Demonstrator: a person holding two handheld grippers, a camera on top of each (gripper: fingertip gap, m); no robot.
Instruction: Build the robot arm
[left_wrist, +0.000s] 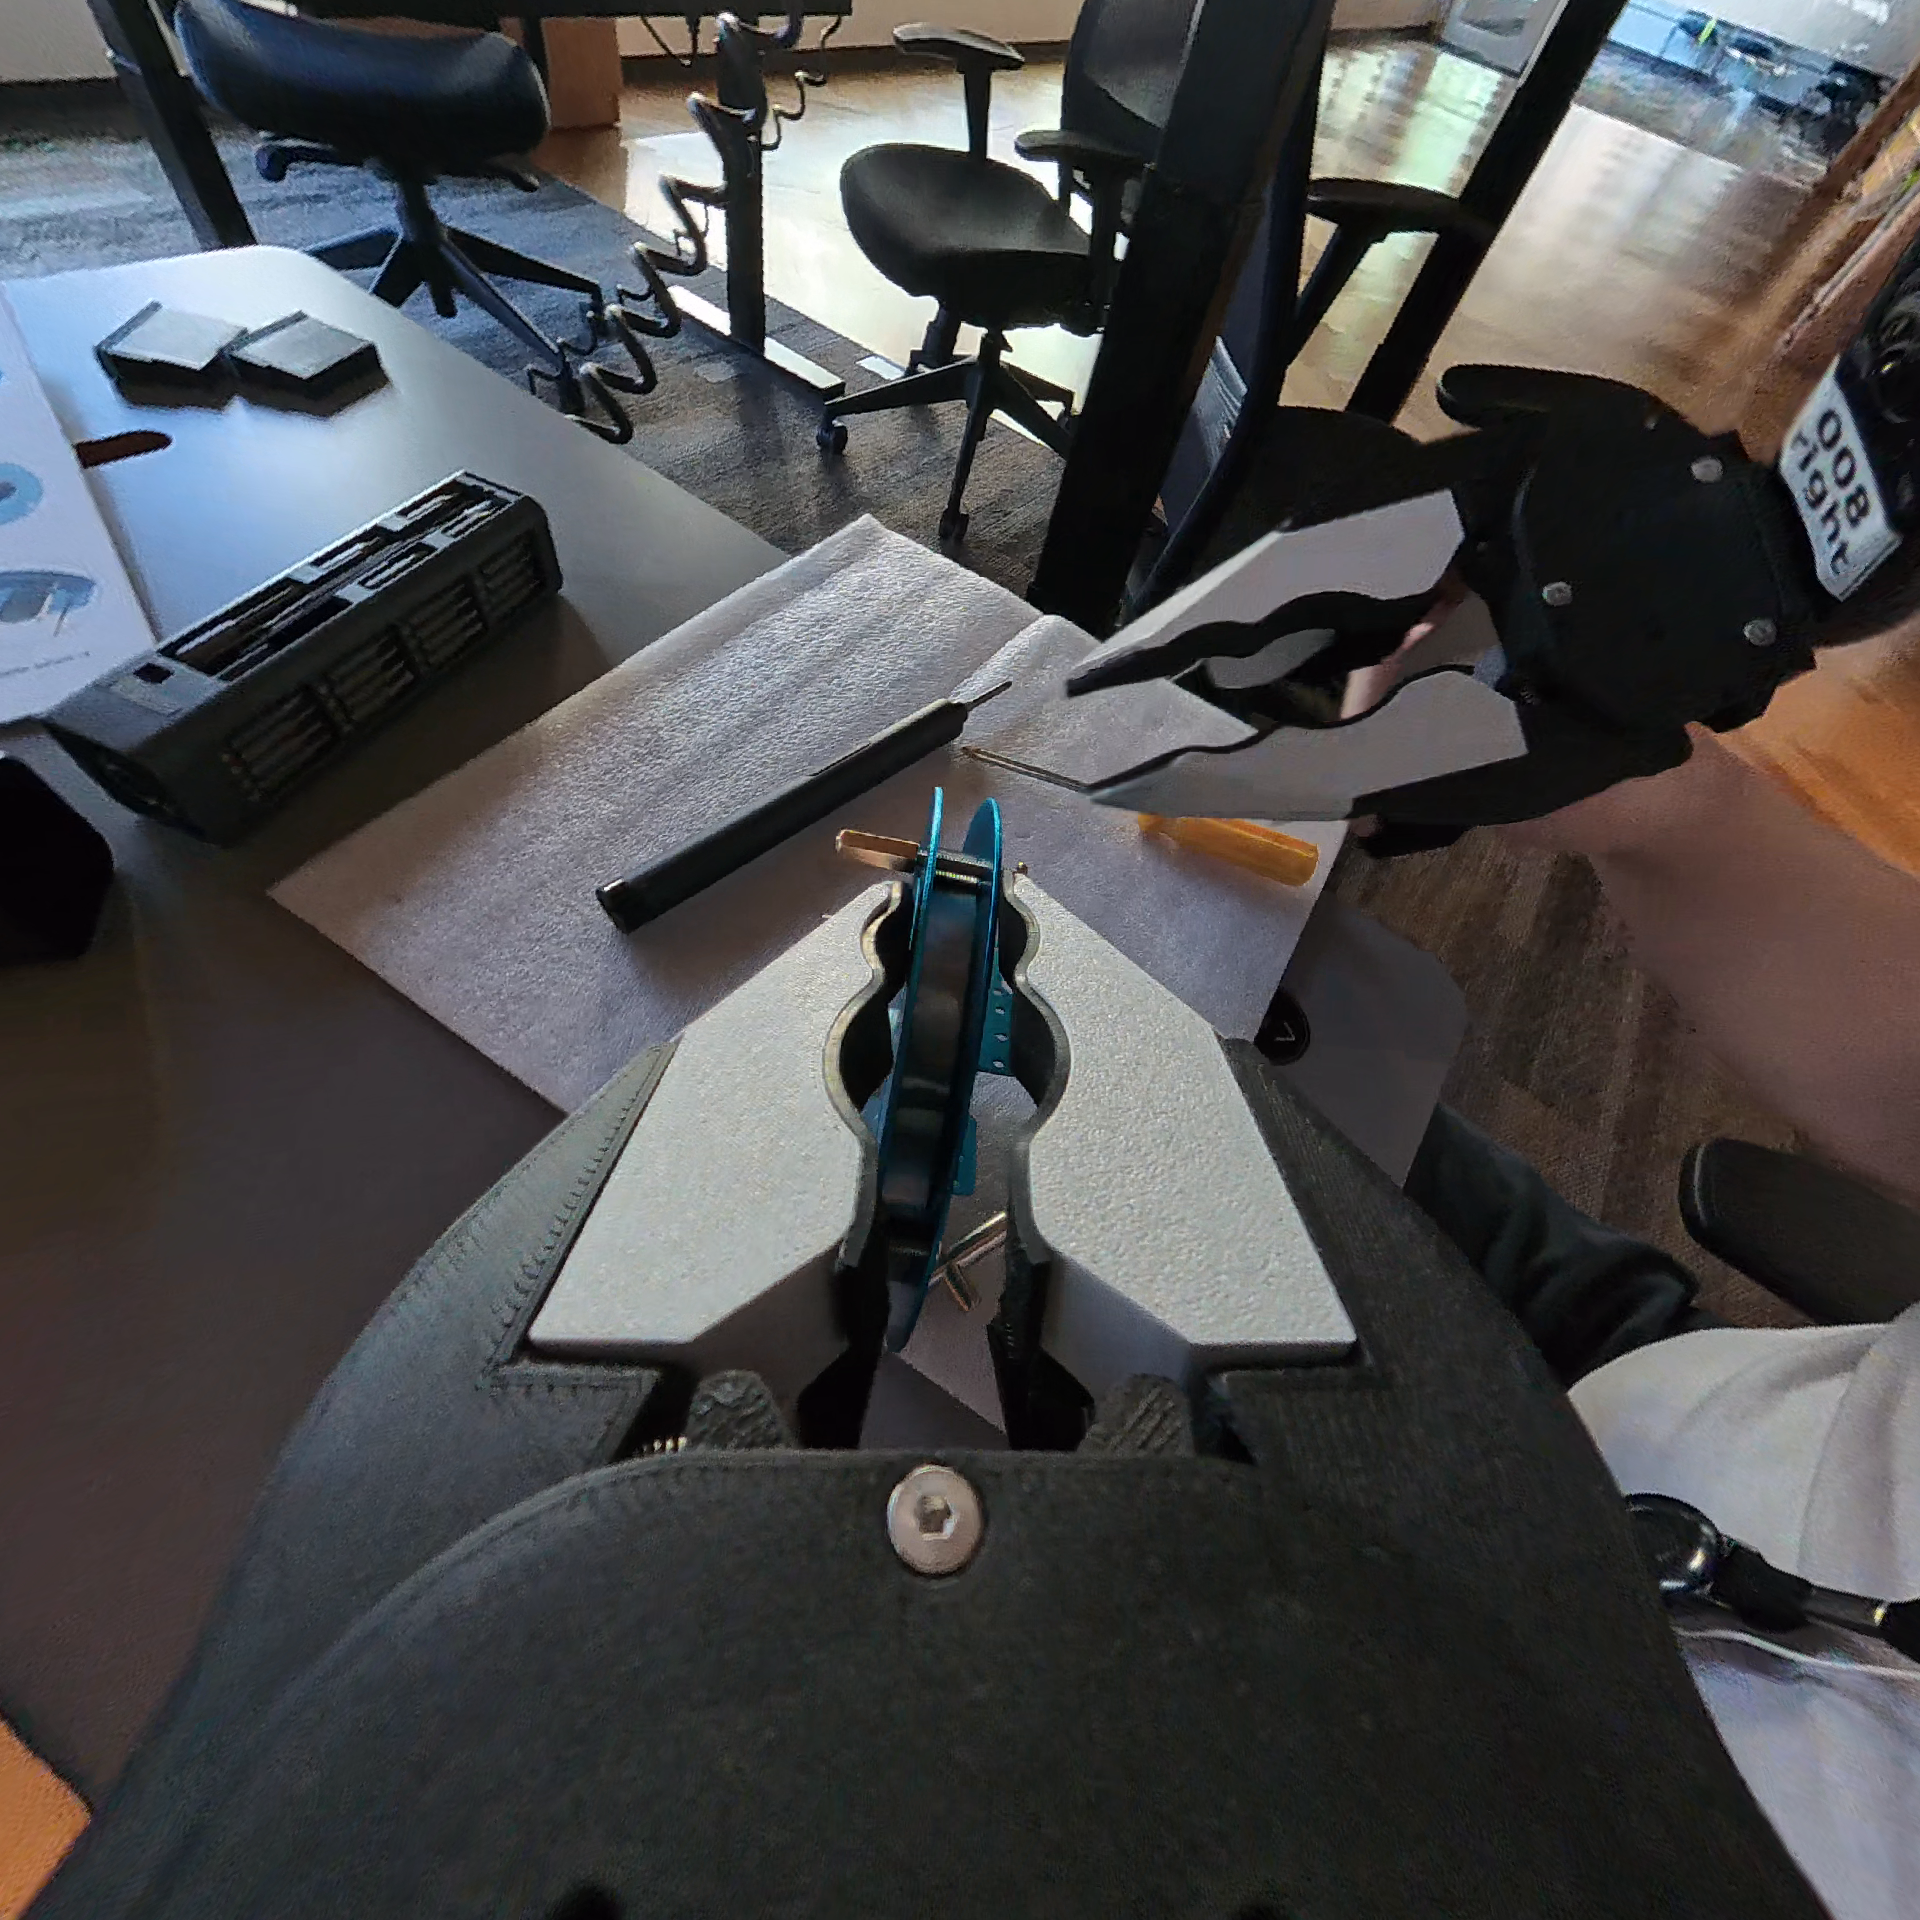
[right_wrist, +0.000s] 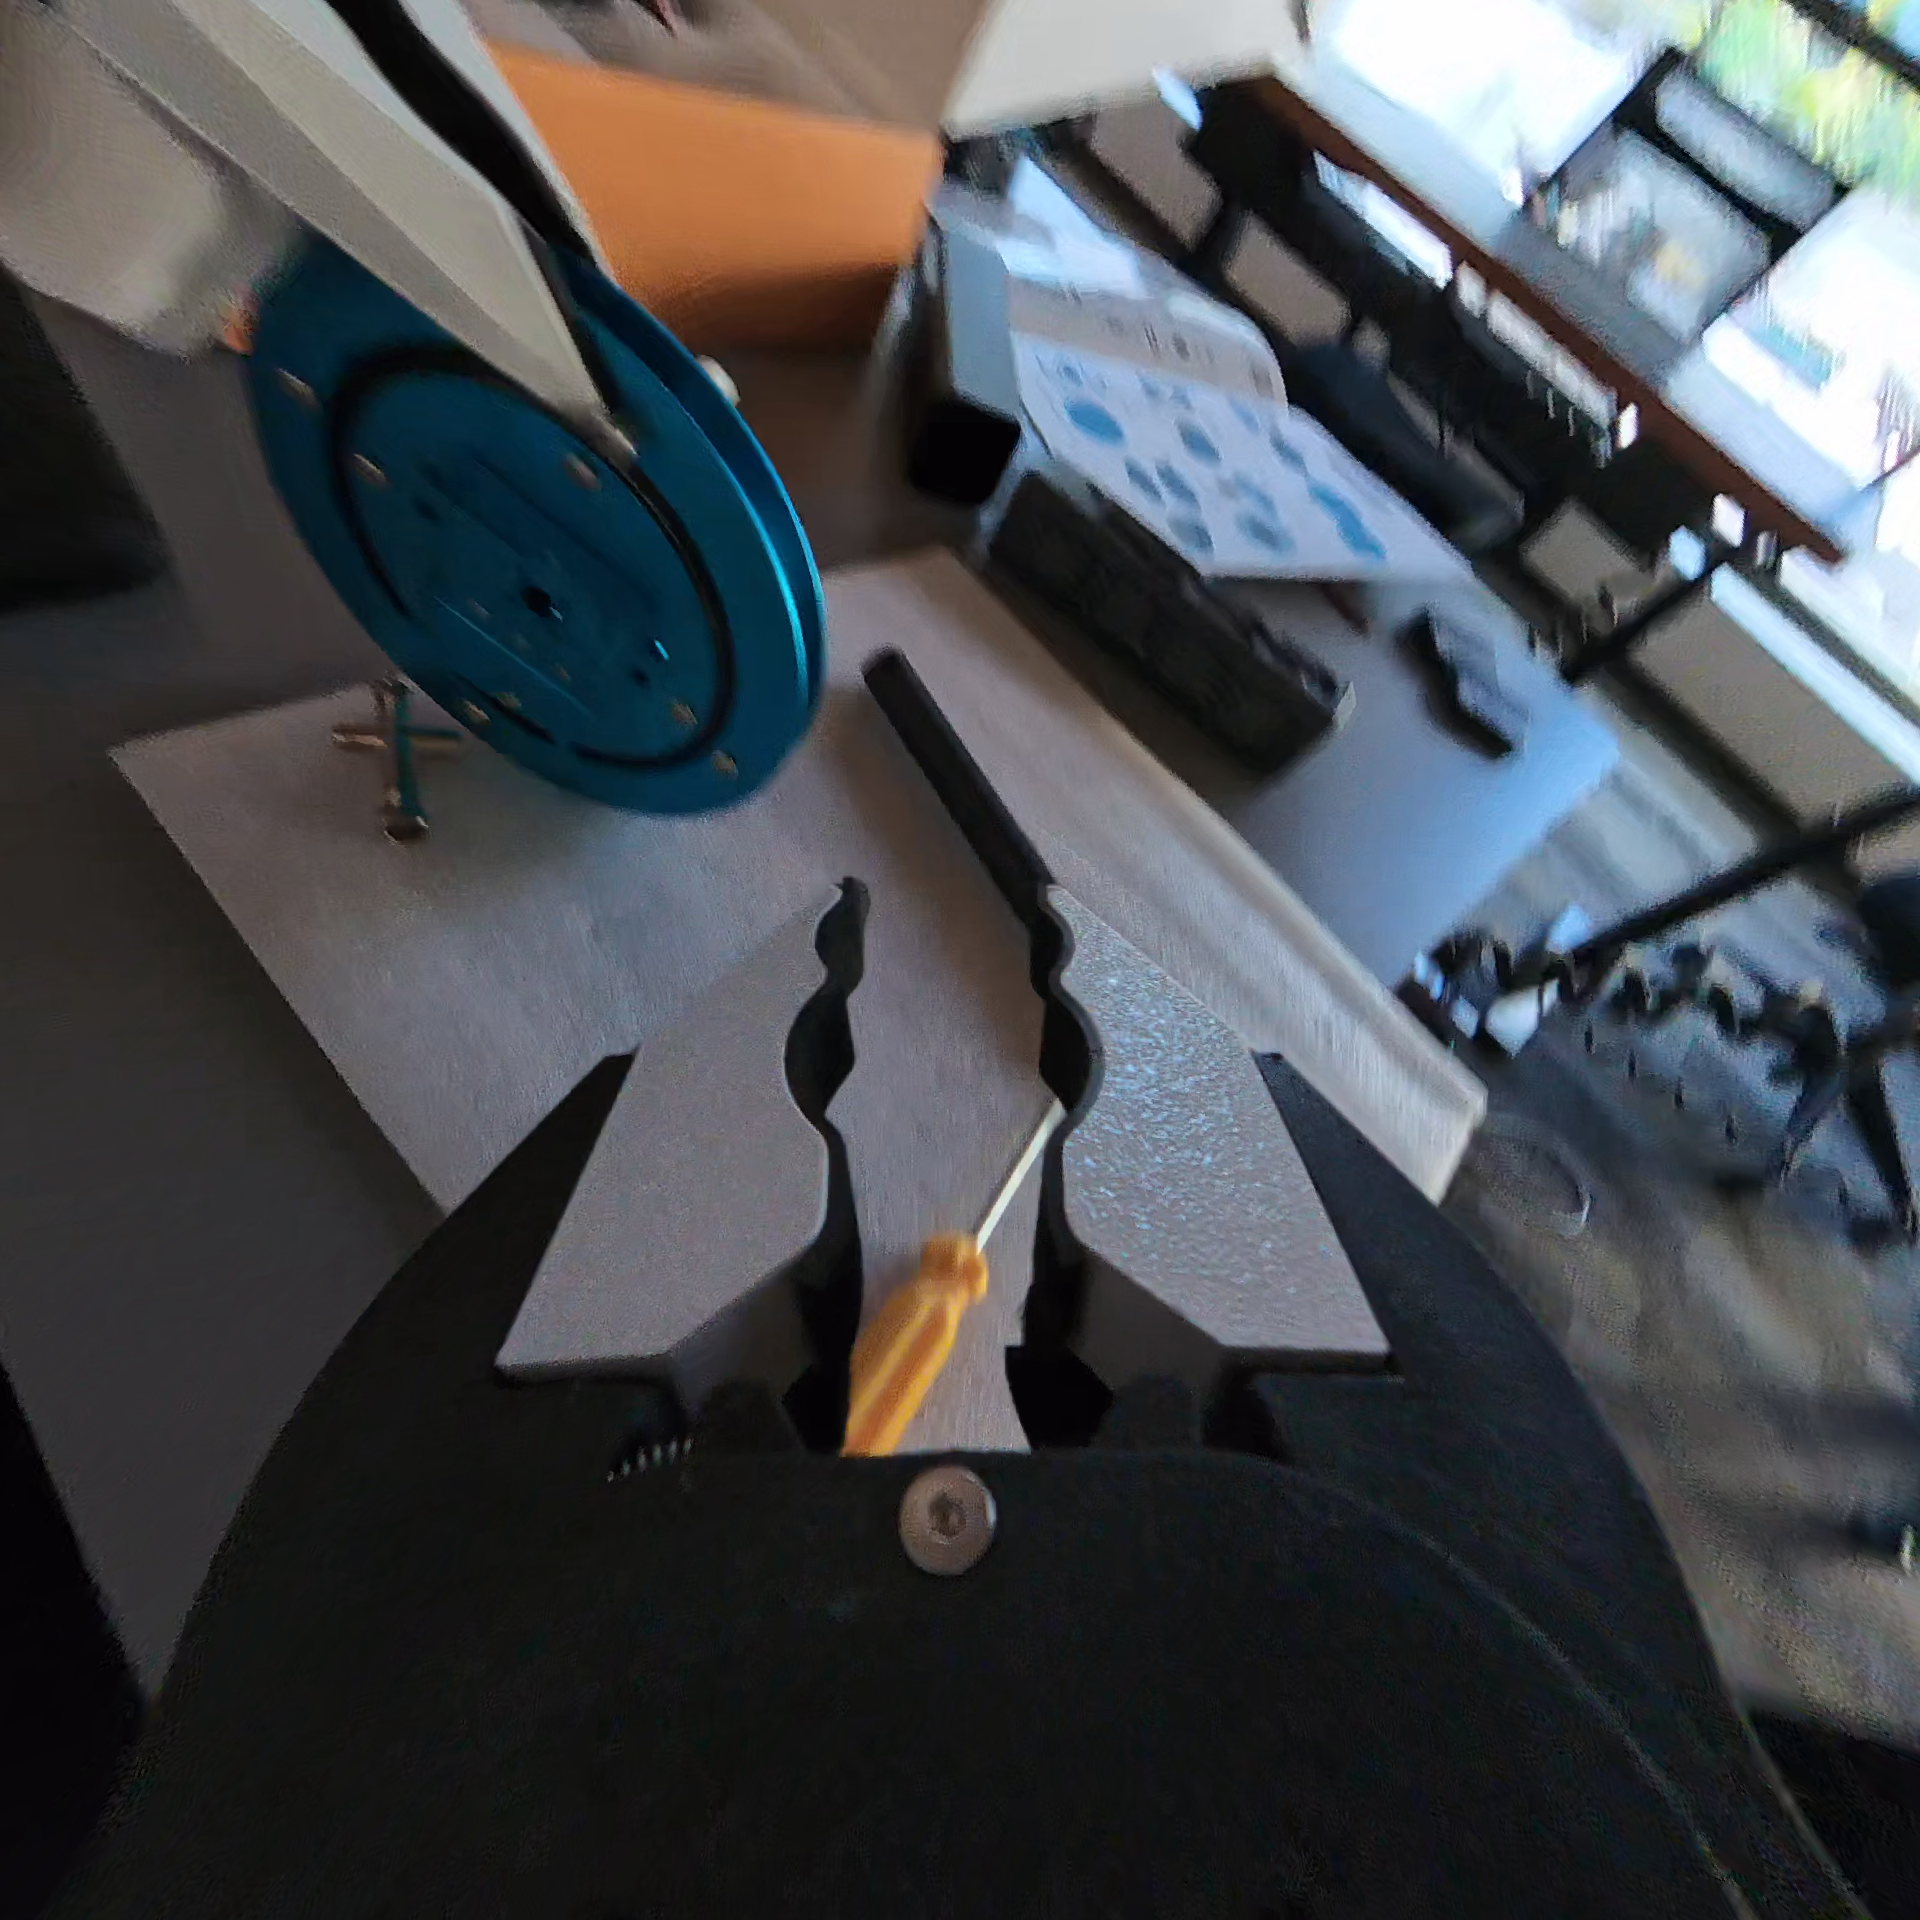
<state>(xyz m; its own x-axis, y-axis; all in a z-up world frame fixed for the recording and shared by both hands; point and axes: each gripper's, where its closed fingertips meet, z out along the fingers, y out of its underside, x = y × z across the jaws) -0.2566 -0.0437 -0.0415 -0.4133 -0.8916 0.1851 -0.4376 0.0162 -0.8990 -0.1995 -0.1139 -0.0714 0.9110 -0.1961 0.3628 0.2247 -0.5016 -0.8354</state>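
Left tool (left_wrist: 951, 904) clamps blue wheel (left_wrist: 940, 1049); only the right wrist view shows its face.

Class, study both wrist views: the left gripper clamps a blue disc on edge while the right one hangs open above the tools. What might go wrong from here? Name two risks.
1. The left gripper holds the blue disc assembly by its thin edges, so it may twist or slip onto the loose screws below.
2. The open right gripper hangs over the yellow screwdriver, close to the black screwdriver; closing could catch the wrong tool or roll one away.
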